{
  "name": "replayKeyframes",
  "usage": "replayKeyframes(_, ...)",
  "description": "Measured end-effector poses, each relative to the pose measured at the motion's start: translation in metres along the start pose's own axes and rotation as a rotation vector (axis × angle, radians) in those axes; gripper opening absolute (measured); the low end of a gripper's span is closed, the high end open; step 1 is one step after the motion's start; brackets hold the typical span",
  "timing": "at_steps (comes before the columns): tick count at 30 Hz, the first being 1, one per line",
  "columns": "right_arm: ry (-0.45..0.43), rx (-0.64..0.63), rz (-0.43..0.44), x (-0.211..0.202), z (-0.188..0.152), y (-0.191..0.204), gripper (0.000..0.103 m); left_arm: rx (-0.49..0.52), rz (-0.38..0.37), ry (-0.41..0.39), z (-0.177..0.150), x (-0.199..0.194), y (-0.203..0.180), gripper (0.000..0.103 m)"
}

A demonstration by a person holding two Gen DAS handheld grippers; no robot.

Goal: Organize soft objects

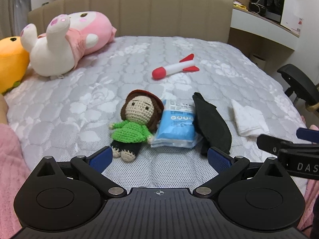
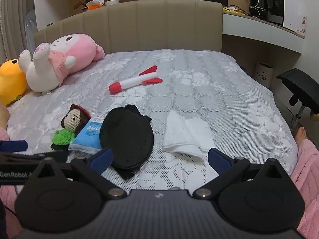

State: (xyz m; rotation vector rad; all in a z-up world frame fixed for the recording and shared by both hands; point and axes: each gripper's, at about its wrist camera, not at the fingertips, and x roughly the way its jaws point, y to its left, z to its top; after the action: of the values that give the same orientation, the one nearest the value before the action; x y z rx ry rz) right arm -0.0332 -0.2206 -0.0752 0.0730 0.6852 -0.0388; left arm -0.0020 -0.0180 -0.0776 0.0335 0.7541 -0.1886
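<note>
Hiding the blue pack's [image 2: 89, 137] edge, a black pouch [image 2: 127, 137] (both grippers' fingers [image 1: 101, 158] spread, empty).

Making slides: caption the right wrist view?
Open right gripper hovers over bed near black pouch and white cloth.

Bare mattress [image 2: 229, 103] lies open beyond the white cloth [image 2: 187, 137] and rocket [image 2: 135, 80].
</note>
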Motion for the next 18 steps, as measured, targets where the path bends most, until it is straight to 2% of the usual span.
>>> replayKeyframes(18, 0.010, -0.006, 0.007, -0.0009, 0.0014, 0.0045, 0.103, -0.013, -0.008, 0.010, 0.0003, 0.0006, 0.0039, 0.103)
